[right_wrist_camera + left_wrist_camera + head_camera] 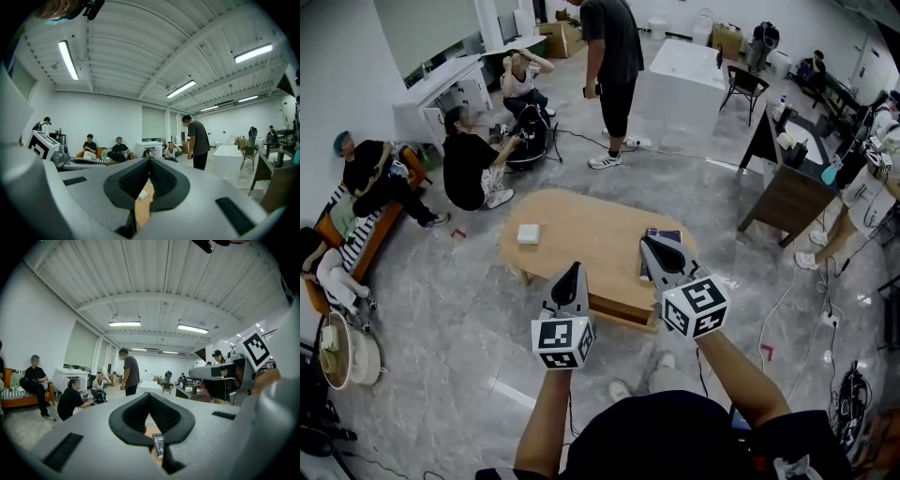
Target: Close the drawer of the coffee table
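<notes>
two claws hang over the near edge of the desk (581, 220): left claw (574, 268) and right claw (646, 242), each closed and empty. the drawer (623, 309) sticks out below that edge, between them.

The drawer (623, 310) of the light wooden oval coffee table (581, 230) stands pulled out on its near side.

The left gripper (149, 397) was recorded with its jaws closed tip to tip, nothing held between them. Through the gap below the tips, the tan coffee table (150, 430) and a dark book (158, 444) were seen. A standing person (129, 373) was noted beyond, on the open floor.
</notes>
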Demonstrator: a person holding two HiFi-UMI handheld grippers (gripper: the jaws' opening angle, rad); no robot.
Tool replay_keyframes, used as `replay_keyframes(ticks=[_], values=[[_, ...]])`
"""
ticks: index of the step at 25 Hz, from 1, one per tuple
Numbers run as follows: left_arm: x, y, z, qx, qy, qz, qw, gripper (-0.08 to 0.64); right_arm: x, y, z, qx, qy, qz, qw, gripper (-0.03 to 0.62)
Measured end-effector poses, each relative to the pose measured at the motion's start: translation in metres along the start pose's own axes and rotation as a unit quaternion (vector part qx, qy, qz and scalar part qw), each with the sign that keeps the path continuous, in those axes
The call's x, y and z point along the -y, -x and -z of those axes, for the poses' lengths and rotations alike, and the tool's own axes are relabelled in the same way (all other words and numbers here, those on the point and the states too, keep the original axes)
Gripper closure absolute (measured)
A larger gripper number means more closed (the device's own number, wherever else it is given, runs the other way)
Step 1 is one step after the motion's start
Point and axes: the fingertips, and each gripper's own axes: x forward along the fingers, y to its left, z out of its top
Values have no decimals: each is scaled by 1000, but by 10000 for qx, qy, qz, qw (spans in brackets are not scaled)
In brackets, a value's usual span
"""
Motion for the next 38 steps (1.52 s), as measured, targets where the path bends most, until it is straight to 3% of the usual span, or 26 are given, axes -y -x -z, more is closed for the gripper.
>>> replay_keyframes(ticks=[12, 22, 31, 38], values=[[13, -23, 7, -95, -56, -36, 9999, 561, 31, -4, 5, -8, -65, -35, 10000, 580], [13, -46, 33, -116, 84, 232, 9996, 561, 53, -25, 26, -40, -145, -200, 9997, 580], [7, -61, 72, -419, 82, 321, 9986, 562, 49, -49, 67, -281, -76, -557, 9980, 580], [-5, -76, 93, -637, -144, 209, 9976, 561, 57, -67, 103, -430, -106, -781, 9960, 580]])
